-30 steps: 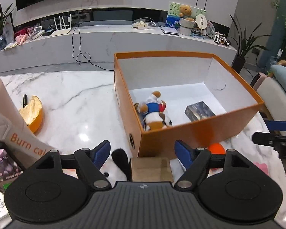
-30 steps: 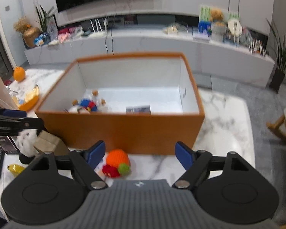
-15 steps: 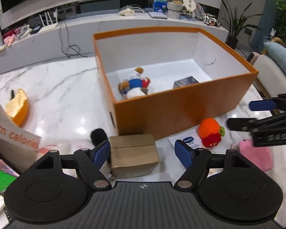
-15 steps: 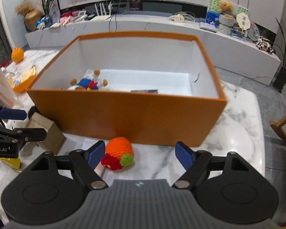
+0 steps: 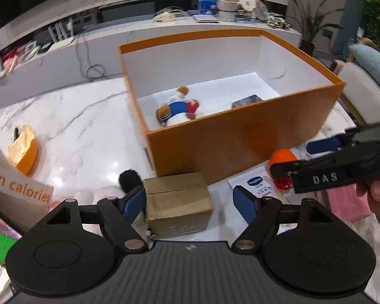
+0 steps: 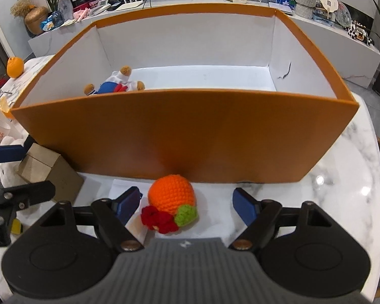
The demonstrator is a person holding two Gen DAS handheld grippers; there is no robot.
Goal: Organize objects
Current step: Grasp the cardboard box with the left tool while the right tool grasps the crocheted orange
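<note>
Meanwhile, each gripper's jaws stand apart around its target beside the orange box (image 6: 179, 136): left gripper (image 5: 188, 204) straddles the cardboard carton (image 5: 178, 204), right gripper (image 6: 187, 204) the crocheted orange (image 6: 171, 198), ready to clamp.

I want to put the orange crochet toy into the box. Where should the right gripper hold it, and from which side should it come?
Grip the round orange body of the crochet toy, not the small red and green bits at its near end. Come from above and the near side, since the orange box wall stands close behind it. The right gripper is open and already straddles it.
</note>
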